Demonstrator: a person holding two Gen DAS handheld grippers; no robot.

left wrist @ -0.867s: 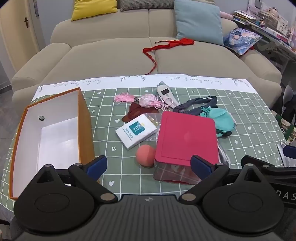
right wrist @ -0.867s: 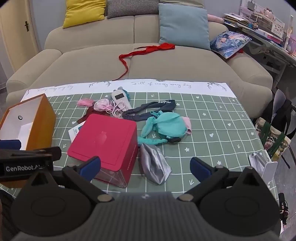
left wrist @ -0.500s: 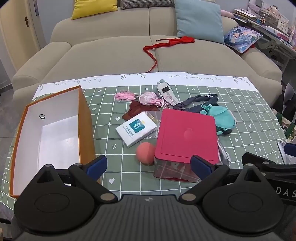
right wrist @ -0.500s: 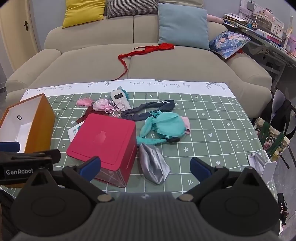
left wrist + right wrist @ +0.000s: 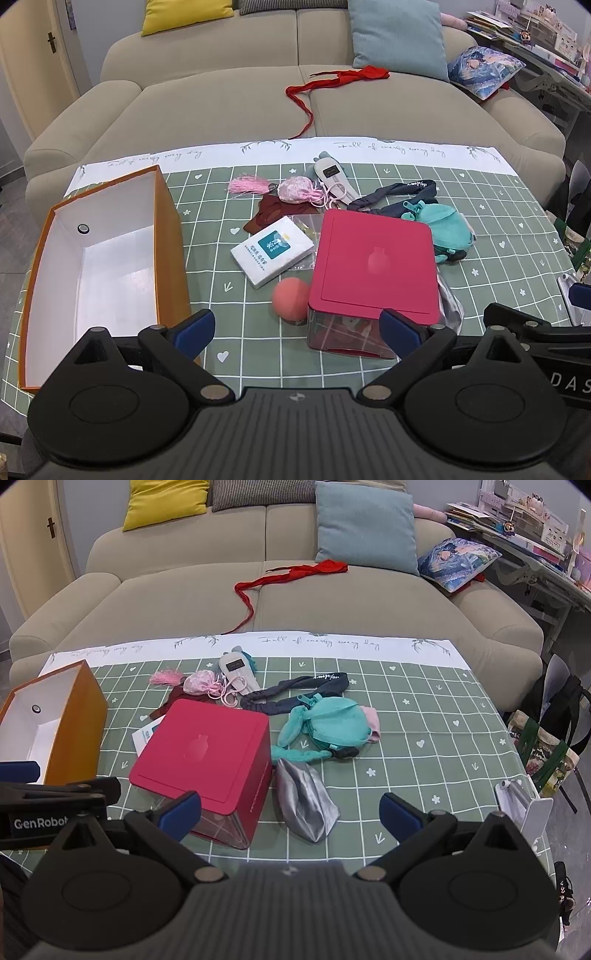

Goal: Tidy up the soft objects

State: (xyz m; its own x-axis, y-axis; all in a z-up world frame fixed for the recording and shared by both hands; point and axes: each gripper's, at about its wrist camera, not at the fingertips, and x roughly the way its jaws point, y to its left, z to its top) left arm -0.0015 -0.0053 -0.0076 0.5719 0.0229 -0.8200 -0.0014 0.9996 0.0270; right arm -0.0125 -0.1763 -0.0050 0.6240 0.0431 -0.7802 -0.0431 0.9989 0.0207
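Note:
An open orange box (image 5: pixel 168 236) with a white inside stands at the table's left; it also shows in the right wrist view (image 5: pixel 81 716). A red-lidded clear box (image 5: pixel 373 266) (image 5: pixel 207 753) sits mid-table. Around it lie a pink ball (image 5: pixel 290 297), a teal fabric pouch (image 5: pixel 332 723), a grey silky pouch (image 5: pixel 306 801), a dark blue band (image 5: pixel 295 694), a pink tasselled sachet (image 5: pixel 295 189) and a maroon cloth (image 5: pixel 271 214). My left gripper (image 5: pixel 297 328) is open and empty at the near edge. My right gripper (image 5: pixel 290 810) is open and empty, above the grey pouch's near side.
A white card pack (image 5: pixel 273 251) and a white handheld device (image 5: pixel 332 175) lie among the soft things. A beige sofa (image 5: pixel 258 96) with a red ribbon (image 5: pixel 332 79) and cushions stands behind the table. A white holder (image 5: pixel 524 808) sits at the table's right edge.
Both grippers have drifted slightly; the table items sit a little lower and nearer in view. Nothing was taken hold of, and both stay open.

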